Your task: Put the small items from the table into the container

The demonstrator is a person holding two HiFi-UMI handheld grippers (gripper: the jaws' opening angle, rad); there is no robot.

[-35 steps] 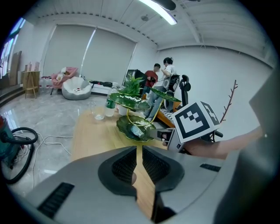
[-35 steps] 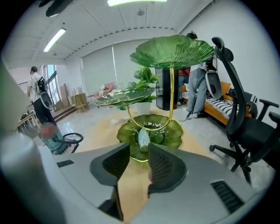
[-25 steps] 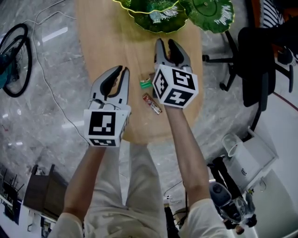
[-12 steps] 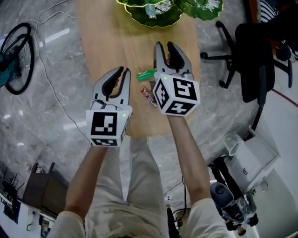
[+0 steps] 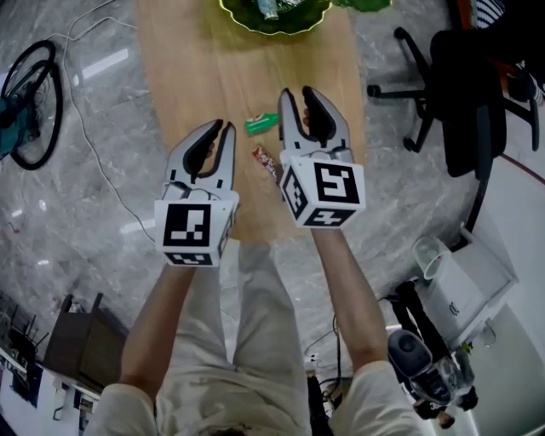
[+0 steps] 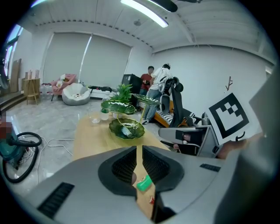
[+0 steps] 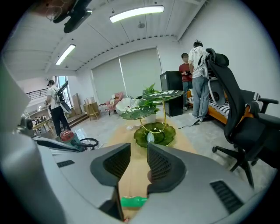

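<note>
Grey marble floor [image 5: 77, 187] surrounds a long wooden worktop [image 5: 196, 77], with a black office chair [image 5: 477, 94] at 3 o'clock. The green leaf dish [image 5: 247, 24] at 12 o'clock is cut off by the frame (contents hard to make out). The left tongs [image 5: 223, 130] show a narrow slit and the right tongs [image 5: 300, 94] a wider gap, both empty. A green packet [image 5: 261, 124] lies on the worktop between them. At its 6 o'clock, a red wrapper [image 5: 266, 159] is partly hidden by the right tongs.
</note>
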